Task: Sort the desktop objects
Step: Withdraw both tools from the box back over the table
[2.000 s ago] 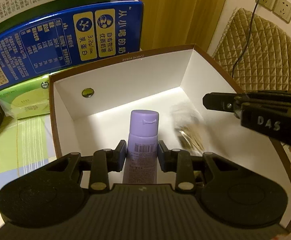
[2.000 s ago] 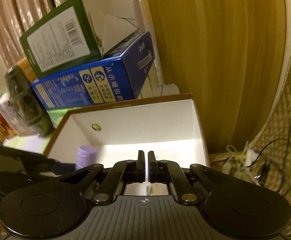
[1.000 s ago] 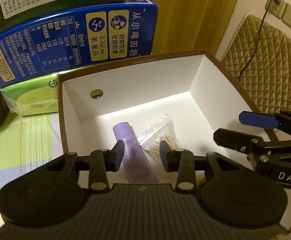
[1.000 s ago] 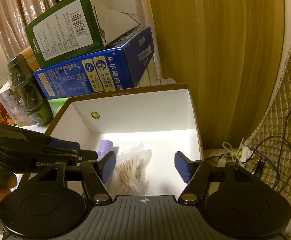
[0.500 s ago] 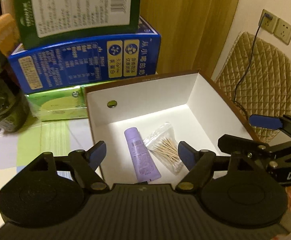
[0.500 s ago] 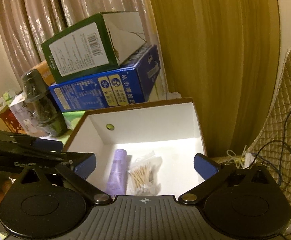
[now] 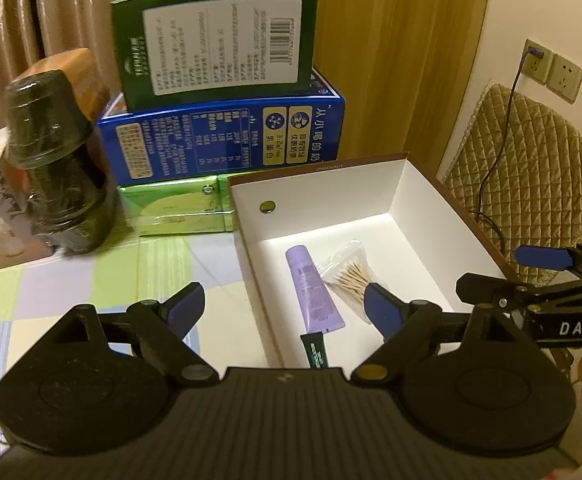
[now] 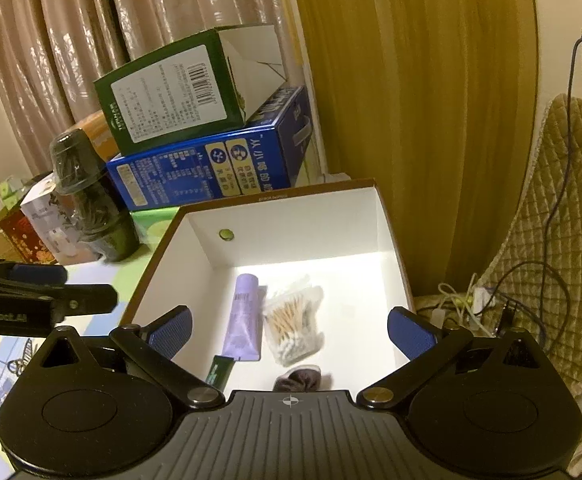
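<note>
A white box with a brown outside (image 7: 319,196) stands open on the table. On its floor lie a purple tube (image 7: 313,292), a clear bag of cotton swabs (image 7: 351,276) and a dark green stick-like item (image 7: 315,350). My left gripper (image 7: 284,305) hangs above the box's near left corner; its jaws are opening, with nothing held between them. My right gripper (image 8: 289,328) stands wide open and empty over the box's near edge. The right wrist view shows the tube (image 8: 243,320), the swab bag (image 8: 291,324) and a dark fuzzy thing (image 8: 303,374) at the near wall.
Behind the box a green carton (image 7: 215,44) rests on a blue carton (image 7: 227,140). A green pack (image 7: 175,208) and a dark jar (image 7: 59,160) stand to the left on the checked cloth (image 7: 91,272). A quilted chair (image 7: 531,168) and cables (image 8: 491,296) are on the right.
Both grippers went from shut to open and drew back and up from the box. The purple tube and the swab bag, held before, now lie on the box floor.
</note>
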{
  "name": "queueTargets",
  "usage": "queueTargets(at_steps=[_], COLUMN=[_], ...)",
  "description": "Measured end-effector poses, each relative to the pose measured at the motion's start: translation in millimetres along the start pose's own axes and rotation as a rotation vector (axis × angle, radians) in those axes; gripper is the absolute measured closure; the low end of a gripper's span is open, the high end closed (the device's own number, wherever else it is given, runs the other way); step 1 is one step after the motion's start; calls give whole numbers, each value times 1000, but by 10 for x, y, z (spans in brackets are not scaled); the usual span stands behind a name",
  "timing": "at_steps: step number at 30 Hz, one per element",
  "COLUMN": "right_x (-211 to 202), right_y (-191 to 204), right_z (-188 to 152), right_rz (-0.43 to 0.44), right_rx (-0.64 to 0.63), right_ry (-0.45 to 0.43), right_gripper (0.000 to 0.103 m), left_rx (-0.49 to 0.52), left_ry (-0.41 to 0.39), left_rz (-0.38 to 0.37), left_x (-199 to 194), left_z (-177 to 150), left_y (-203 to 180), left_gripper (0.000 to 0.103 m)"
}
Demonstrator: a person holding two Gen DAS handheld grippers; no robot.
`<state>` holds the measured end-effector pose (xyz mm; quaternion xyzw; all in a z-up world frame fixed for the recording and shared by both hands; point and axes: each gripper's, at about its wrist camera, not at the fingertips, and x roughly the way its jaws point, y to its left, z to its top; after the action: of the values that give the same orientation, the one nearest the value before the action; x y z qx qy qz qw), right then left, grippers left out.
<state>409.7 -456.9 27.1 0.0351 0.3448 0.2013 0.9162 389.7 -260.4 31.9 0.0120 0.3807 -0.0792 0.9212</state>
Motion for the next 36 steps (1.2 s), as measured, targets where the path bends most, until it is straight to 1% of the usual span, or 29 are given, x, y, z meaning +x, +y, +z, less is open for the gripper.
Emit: queueTargets(at_steps=[6,10,15,24,29,33,36], right_x=[-170,-260,-403,-626,-710,-745,-748], right_y=[103,182,317,618,851,1089,1309], right_z=[-122,-243,-431,-775,-970,-1115,-1195], right_rz=[1,-2,3,16,41,74,113], right_rx=[4,10,15,23,12,-13,-37], right_ry=[-5,4,16,42,65,87,98], right_gripper=[2,2,2,2,2,2,2], left_rx=[-29,-46,-46,-58,-78,-101,-118], left_ry=[-17,-16,-22,-15,4,30,53], left_rz=[-13,-5,17,17,35,52,70], left_x=[-297,-473,-718,-1102,-1290,-1438,-1529], left_z=[-216,-382,-644,-1138,-1413,-1651,-1822], left_y=[103,202,328,567,762,965,1123], left_gripper=[19,19,18,18,18,18,18])
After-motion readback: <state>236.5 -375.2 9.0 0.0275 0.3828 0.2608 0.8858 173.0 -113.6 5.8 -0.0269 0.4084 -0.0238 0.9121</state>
